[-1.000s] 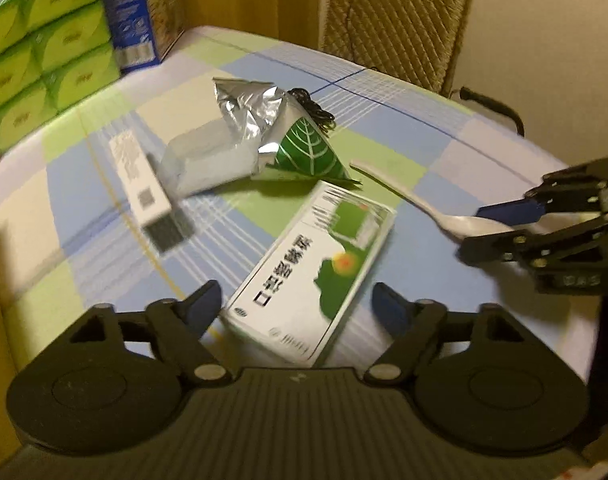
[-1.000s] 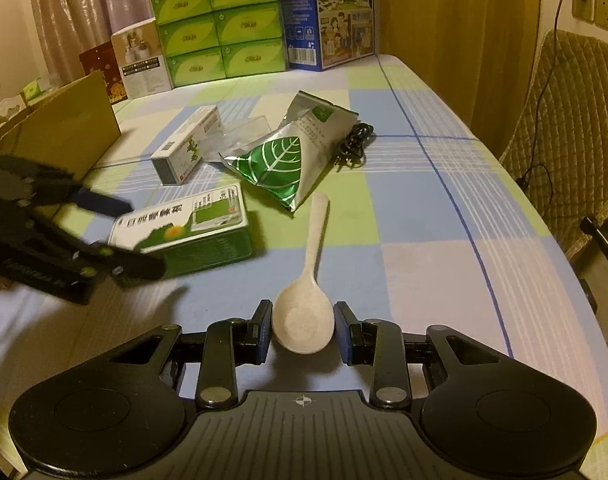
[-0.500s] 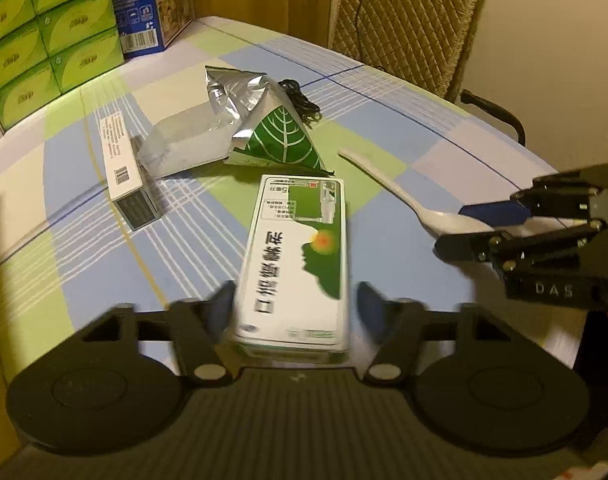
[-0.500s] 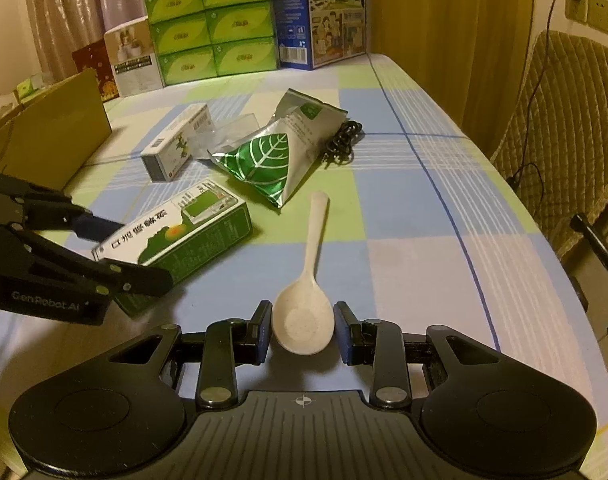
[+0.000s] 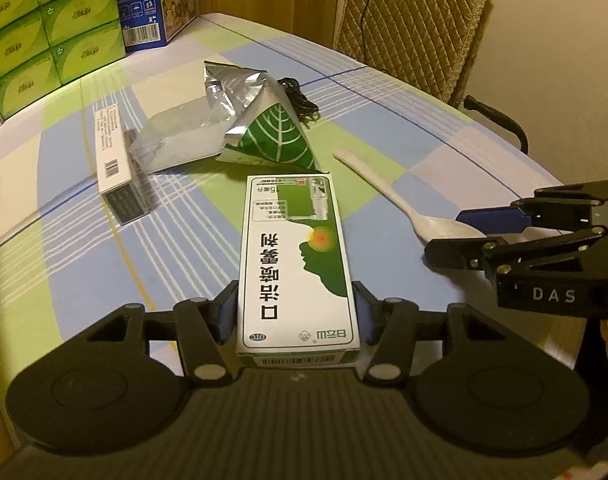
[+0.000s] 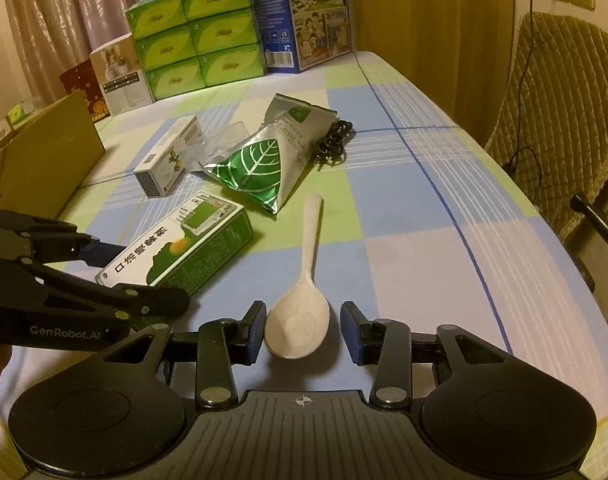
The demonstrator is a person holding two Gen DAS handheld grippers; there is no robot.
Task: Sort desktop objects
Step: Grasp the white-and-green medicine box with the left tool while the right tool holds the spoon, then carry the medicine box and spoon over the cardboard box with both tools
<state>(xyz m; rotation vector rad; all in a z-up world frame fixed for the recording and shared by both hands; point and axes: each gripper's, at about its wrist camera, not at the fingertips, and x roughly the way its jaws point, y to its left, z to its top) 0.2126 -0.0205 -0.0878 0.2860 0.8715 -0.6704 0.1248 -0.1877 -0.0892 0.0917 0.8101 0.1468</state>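
A green-and-white medicine box (image 5: pixel 295 248) lies lengthwise on the checked tablecloth, its near end between the pads of my left gripper (image 5: pixel 295 308), which is shut on it. The right wrist view shows the same box (image 6: pixel 183 244) with the left gripper (image 6: pixel 143 276) clamped on its end. A pale spoon (image 6: pixel 312 240) lies on the cloth with its bowl between the fingers of my right gripper (image 6: pixel 301 328). Those jaws are opening and the pads stand clear of the bowl. From the left wrist view, the spoon (image 5: pixel 384 188) runs to the right gripper (image 5: pixel 448 232).
Behind the box lie a silver pouch with a green leaf (image 6: pixel 259 164), a clear bag (image 5: pixel 175 140), a small white carton (image 6: pixel 167 156) and a black cable (image 6: pixel 336 140). Green tissue boxes (image 6: pixel 195 28) and a blue carton (image 6: pixel 304 12) stand at the back. A cardboard box (image 6: pixel 35 160) stands left, a chair (image 6: pixel 564 120) right.
The left jaws closed onto the medicine box, which swung from slanted to straight between them. The right jaws widened away from the spoon's bowl; the spoon stayed where it was.
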